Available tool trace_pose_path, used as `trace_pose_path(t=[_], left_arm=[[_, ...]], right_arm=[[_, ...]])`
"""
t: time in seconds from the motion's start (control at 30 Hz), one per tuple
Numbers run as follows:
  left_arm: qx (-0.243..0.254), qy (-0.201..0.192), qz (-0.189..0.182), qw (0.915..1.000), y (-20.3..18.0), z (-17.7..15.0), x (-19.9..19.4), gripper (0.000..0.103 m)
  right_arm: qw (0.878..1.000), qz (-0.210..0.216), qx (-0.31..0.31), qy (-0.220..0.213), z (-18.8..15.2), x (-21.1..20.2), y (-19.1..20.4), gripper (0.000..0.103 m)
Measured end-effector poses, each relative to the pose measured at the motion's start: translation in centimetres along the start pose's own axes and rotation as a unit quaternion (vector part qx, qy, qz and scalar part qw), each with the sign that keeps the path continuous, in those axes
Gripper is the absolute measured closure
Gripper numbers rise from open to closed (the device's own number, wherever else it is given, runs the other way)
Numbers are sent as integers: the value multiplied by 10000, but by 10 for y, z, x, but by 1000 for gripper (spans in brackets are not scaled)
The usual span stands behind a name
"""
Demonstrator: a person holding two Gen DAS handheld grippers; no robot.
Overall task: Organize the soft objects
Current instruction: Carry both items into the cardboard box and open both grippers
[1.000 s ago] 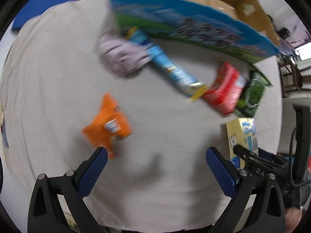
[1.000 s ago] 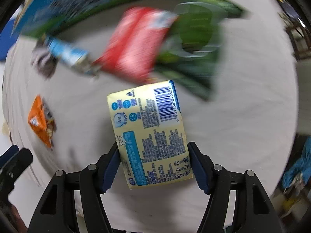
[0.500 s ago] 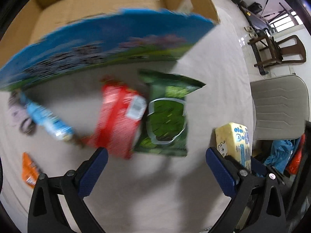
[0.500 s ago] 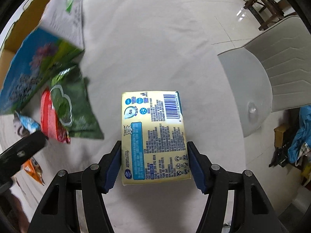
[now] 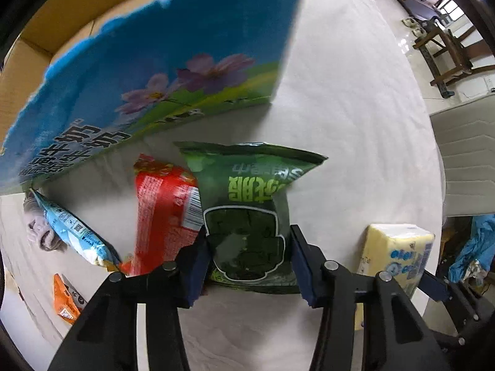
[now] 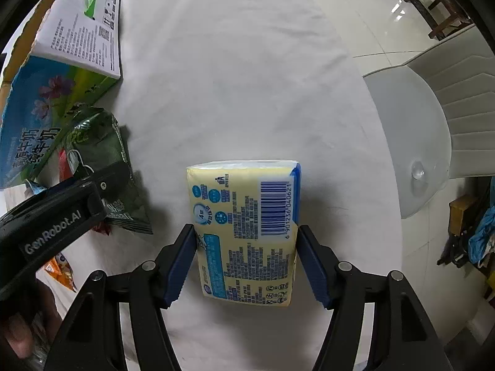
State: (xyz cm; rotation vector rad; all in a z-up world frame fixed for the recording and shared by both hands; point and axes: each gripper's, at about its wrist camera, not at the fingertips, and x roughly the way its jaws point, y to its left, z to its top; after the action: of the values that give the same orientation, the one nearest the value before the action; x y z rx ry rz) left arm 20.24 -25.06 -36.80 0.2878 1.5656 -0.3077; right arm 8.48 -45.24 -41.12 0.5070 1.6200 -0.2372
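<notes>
At the far left an orange packet (image 5: 66, 300) is cut off by the frame edge, and a grey bundle (image 5: 40, 228) sits half hidden behind the light blue packet (image 5: 74, 235). The red packet (image 5: 164, 213) is partly covered by the green snack bag (image 5: 247, 216). Your left tool (image 5: 247, 266) is closing its jaws on that bag, beside the blue carton (image 5: 154, 71). To the right, your right tool (image 6: 246, 262) holds the yellow tissue pack (image 6: 244, 228) above the table (image 6: 232, 77).

Glossy green snack bag (image 5: 247, 204), probably foil.
</notes>
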Motion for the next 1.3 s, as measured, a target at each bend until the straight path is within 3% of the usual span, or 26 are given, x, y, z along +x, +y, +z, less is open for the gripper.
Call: trace_pose_path(t=[0.17,0.33,0.57,0.77,0.97,1.3], left_arm=[[-24,305,61,9995,-8,-8,22,56],[-151,101,-17,9998,-8,-28,14,65],[-387,388,-84,9985,7,-90,15,65],[-613,291,-74,9977,2,-100,13,67],[-658,-47,-79,9978,19,-92,-21,67],[-870,-1025,-378,9902,70,-128,-117,67]], right_arm=[[9999,-47,-120,52,-2,4,14,35],[9992,-213,-313,161,-4,5,20,36],[9978,-295,-543,238,-11,12,15,36],[9962,-452,-672,327,-9,19,28,36],[9968,-301,-692,248,-15,0,28,38],[9918,186,-1199,-409,-28,-88,50,39]])
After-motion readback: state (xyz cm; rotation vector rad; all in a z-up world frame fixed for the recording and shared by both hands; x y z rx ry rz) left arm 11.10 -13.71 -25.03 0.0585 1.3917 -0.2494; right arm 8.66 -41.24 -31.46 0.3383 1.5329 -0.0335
